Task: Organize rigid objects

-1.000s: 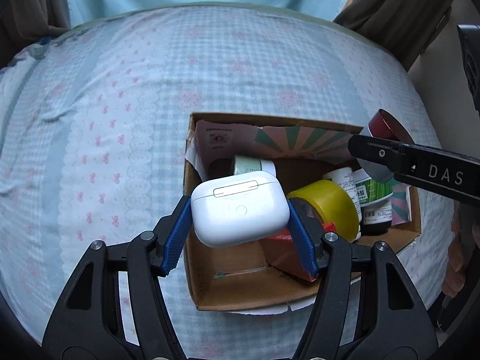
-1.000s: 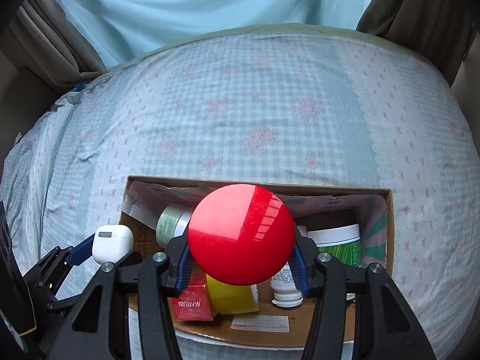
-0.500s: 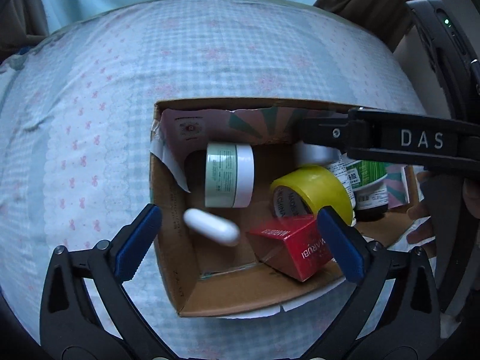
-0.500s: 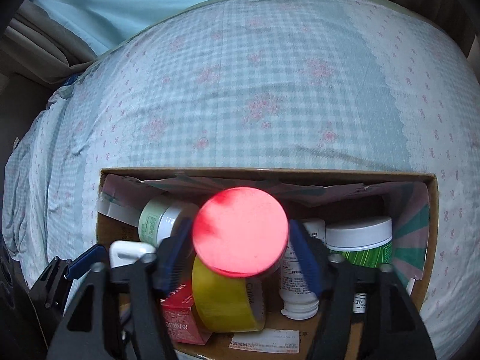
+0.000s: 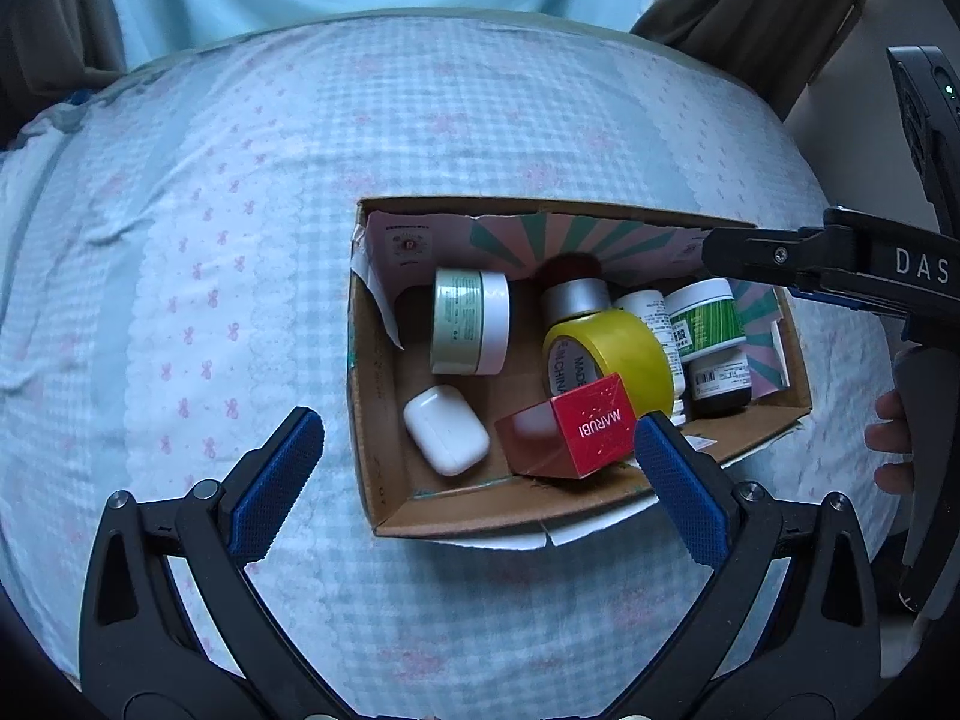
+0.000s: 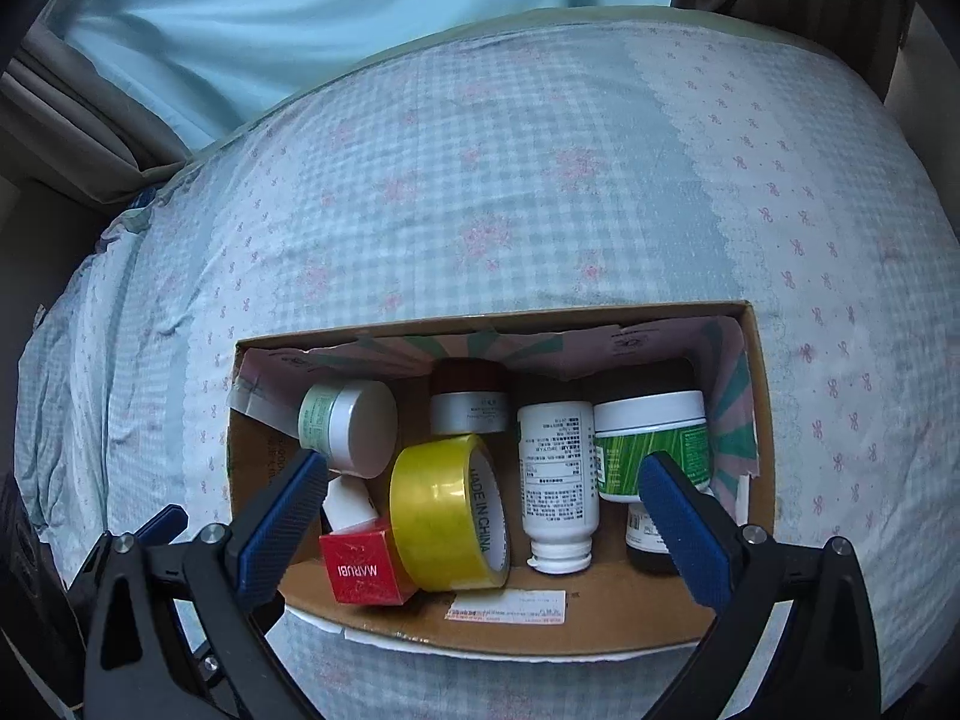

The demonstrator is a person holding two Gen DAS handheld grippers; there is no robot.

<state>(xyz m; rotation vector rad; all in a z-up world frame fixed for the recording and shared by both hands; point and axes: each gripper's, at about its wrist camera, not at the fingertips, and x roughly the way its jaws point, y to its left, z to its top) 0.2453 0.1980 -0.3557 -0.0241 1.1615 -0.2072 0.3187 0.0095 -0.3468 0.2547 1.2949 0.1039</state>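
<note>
**Eight items in one cardboard box, both tongs spread and empty**

One cardboard box point(image 5: 384, 504) sits on the bed point(image 5: 240, 180), and it is the landmark for everything else. Inside it are eight things: one white earbud case point(image 5: 445, 429), one red carton point(image 5: 570, 435) printed MARUBI, one roll of yellow tape point(image 5: 618, 354), one pale green jar point(image 5: 470, 321) with a white lid lying on its side, one silver jar with a dark red cap point(image 6: 469, 399), one white bottle point(image 6: 558, 480) lying with its neck toward the box's near wall, one green-labelled tub point(image 6: 651, 444) with a white lid, and one dark jar point(image 5: 720, 381) under that tub.

The earbud case is smooth, rounded and glossy white; it lies flat on the box floor in the near-left corner, just beside the red carton and apart from the left wall.

The box's right half is crowded, the items touching one another; bare floor shows only near the left wall, between the earbud case and the pale green jar. The top is open, with a torn paper lining along the far wall.

The left tongs point(image 5: 474, 468) hang over the box's near wall, spread wide and holding nothing. The right tongs point(image 6: 480, 510) hang over the near wall too, equally wide apart and empty. Checked bedding surrounds the box on all sides.
</note>
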